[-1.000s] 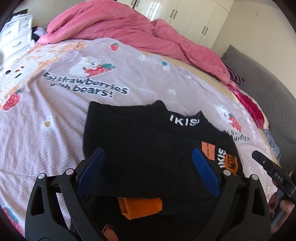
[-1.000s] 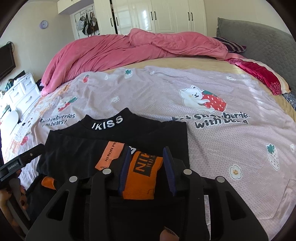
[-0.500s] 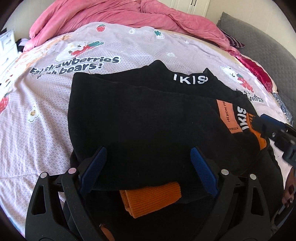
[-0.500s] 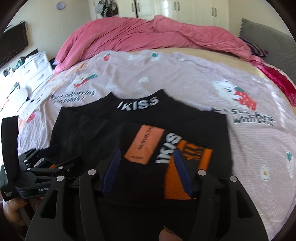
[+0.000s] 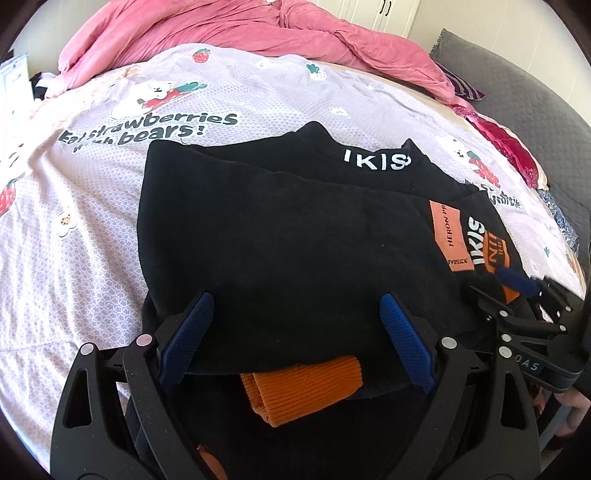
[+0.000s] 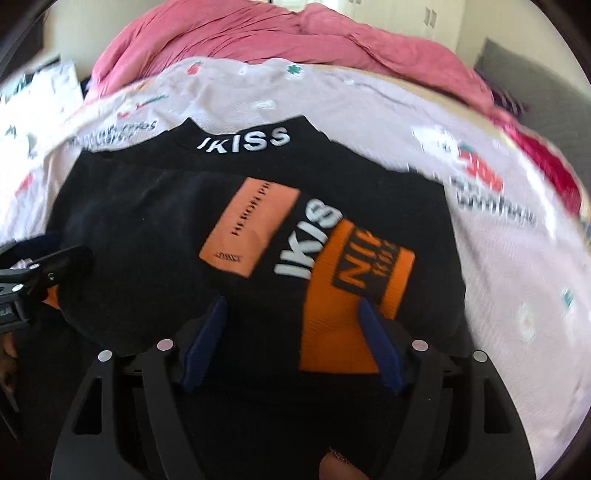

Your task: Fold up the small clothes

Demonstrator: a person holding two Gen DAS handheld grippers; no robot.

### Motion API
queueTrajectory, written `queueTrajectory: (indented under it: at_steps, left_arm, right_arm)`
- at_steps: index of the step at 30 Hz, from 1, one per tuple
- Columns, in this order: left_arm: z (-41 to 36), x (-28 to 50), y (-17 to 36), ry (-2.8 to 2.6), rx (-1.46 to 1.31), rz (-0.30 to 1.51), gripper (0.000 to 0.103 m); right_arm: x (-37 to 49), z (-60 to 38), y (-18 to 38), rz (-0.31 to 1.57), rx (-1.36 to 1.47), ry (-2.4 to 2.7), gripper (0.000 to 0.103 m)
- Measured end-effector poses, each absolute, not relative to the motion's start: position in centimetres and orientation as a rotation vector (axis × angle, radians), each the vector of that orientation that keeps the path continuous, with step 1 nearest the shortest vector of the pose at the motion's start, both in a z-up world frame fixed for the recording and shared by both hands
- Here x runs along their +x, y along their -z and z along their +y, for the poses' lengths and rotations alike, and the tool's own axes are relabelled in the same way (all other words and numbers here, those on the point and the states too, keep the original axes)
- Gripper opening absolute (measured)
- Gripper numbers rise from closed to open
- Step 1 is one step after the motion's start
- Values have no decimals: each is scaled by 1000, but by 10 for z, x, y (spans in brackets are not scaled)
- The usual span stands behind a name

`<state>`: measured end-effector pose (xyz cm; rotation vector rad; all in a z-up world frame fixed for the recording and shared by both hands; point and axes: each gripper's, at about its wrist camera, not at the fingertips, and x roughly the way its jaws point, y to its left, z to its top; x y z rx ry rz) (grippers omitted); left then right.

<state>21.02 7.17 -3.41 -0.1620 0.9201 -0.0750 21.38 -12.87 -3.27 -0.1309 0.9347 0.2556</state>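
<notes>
Sweater (image 5: 295, 240), soft black knit (ribbed orange cuffs), lies folded roughly square.

Sunlit bedroom: a printed bedsheet (image 5: 110, 206), pink duvet (image 5: 229, 26), grey headboard (image 5: 524, 96) and white wardrobe doors (image 5: 373, 11).

top (image 5: 288, 236): I see black, white IKISS lettering, orange patches
cuff (image 5: 303, 387): orange ribbed knit
bedsheet (image 5: 240, 96): pale lilac, my view shows strawberry-and-bear print
duvet (image 5: 229, 26): pink
claw pads (image 5: 186, 338): blue
</notes>
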Motion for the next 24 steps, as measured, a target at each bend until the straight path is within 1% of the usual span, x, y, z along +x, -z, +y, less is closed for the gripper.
queueTrajectory:
  at_steps: [5,10,14,17,24]
  left_arm:
    - [73,209,32,73,-167,912,85]
    - [77,201,24,74,-183,889,85]
    - [79,195,20,72,-188,875,85]
    - [79,193,18,67,-187,868,85]
    - [79,187,13,49,-179,851,86]
  right_arm:
    - [210,-132,28,939,-107,-249,73]
    - [198,-142,17,913,-1,-269,73]
    - [189,-147,8,894,31,-276,73]
    - [184,-152,3,886,43,-275,77]
    - [175,-162,-4,876,74,-276,78]
